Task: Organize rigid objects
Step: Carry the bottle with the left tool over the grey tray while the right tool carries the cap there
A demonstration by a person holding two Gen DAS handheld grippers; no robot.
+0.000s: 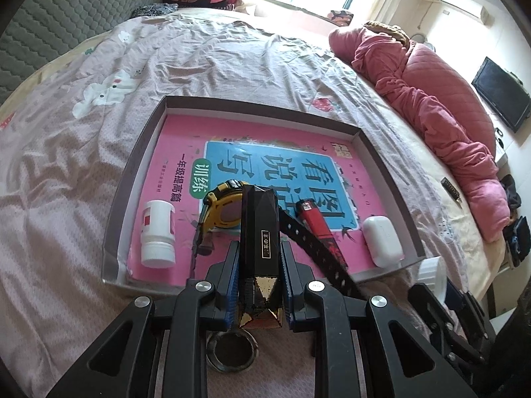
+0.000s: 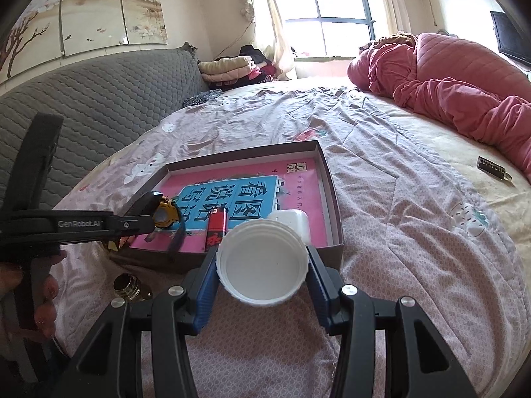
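Left tongs (image 1: 259, 258) clenched the black box (image 1: 258, 232); right tongs (image 2: 262, 267) grasped the white cap (image 2: 262, 262) (loosely?); either might slip short of the tray (image 1: 139, 165).

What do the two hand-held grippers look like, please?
Each hand-held gripper, left and right, is black plastic with angular arms, silver round bolts and blue ribbed pads on its fingers. The left one's side reads "GenRobot.AI" in pale letters. No cables or sleeves show.

"GenRobot.AI" on left tool (image 2: 139, 224), "训练", perhaps "一年级提高篇", on pink book (image 1: 186, 152)
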